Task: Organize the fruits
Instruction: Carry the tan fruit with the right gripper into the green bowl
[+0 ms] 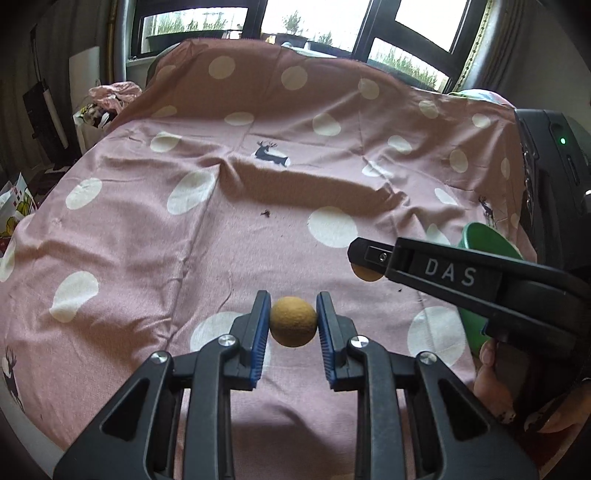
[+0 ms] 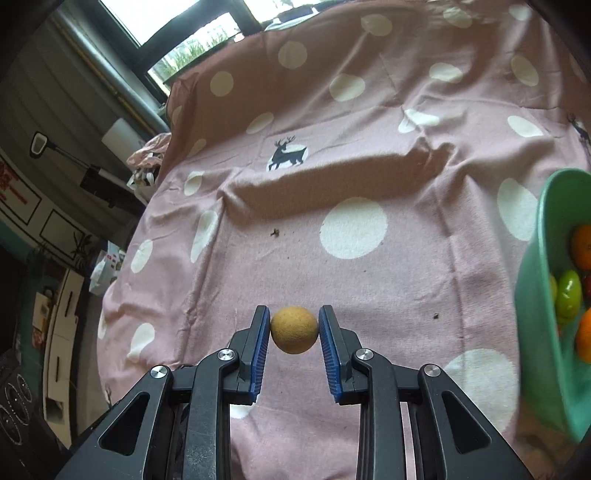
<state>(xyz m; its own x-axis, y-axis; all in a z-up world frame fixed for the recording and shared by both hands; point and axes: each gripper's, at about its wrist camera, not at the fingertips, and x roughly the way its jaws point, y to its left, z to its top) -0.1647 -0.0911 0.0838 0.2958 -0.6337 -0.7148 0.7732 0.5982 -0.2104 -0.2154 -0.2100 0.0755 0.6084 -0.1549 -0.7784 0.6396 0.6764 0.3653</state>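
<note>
A small round tan fruit (image 1: 293, 322) is pinched between the blue-padded fingers (image 1: 258, 332) of the left gripper (image 1: 293, 325), and it is held clear of the pink cloth (image 1: 147, 229) that is spread below it. The cloth is printed with white dots and dark deer, and it is creased into a long ridge across the middle; a few dark crumbs (image 1: 265, 213) are scattered on it. In the left wrist view the right gripper (image 1: 365, 264) is seen from the side at the right, marked with the letters DAS, and a second tan fruit (image 1: 365, 274) is partly seen under its tip. The hand (image 1: 498, 387) that carries that gripper is seen at the lower right edge. In the right wrist view the right gripper (image 2: 294, 328) is closed on that second round tan fruit (image 2: 294, 329), whose sides are pressed by both blue pads (image 2: 258, 347), and the fruit is held above the cloth (image 2: 369, 288). A green bowl (image 2: 535, 295) is seen at the right edge of that view, and it is tilted towards the camera. Inside it, orange fruits (image 2: 583, 247) and a green fruit (image 2: 569, 297) are gathered. In the left wrist view only a part of the green bowl (image 1: 491, 240) is seen behind the right gripper. Windows (image 1: 314, 22) with dark frames are seen beyond the far end of the cloth.
</note>
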